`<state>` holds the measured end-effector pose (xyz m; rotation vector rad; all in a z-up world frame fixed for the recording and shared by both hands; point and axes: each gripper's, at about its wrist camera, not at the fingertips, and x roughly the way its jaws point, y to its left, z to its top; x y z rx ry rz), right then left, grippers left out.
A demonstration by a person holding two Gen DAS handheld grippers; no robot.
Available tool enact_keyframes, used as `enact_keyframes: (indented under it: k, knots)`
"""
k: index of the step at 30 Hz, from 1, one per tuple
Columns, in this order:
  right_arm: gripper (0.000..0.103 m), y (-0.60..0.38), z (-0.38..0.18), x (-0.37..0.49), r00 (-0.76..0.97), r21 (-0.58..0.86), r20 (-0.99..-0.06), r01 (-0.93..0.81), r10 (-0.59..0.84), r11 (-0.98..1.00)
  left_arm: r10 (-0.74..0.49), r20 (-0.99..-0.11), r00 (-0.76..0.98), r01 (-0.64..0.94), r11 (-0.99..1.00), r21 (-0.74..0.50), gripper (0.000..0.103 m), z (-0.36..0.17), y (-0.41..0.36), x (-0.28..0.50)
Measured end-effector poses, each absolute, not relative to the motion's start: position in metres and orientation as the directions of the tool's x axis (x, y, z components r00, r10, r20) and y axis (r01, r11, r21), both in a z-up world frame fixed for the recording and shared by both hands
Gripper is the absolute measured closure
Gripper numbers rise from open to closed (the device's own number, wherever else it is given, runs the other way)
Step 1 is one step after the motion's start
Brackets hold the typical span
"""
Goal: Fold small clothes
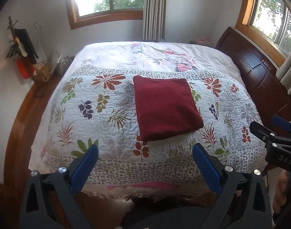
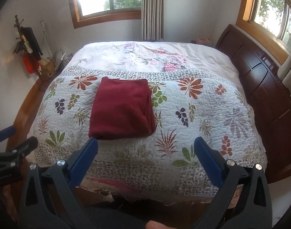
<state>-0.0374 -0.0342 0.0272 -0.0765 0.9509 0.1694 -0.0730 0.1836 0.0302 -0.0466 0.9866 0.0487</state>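
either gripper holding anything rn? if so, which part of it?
Nothing held. Left gripper and right gripper are both open and empty, apart from the folded red garment, which lies on the quilt.

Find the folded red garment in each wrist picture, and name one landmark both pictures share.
Left wrist: folded red garment lies just right of centre on the quilt.
Right wrist: it lies left of centre.
Shared landmark: the curtain beside the far window.
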Motion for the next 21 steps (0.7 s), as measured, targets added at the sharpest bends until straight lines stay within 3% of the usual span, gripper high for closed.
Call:
enact_keyframes:
  k: [21]
  knots:
    - [0.003, 0.002, 0.028, -0.048, 0.577, -0.032, -0.813, -0.171, 0.074, 0.985, -0.024, -0.840, 0.543, -0.030, 0.998, -0.047, 0.004, 0.021, 0.212, -0.071]
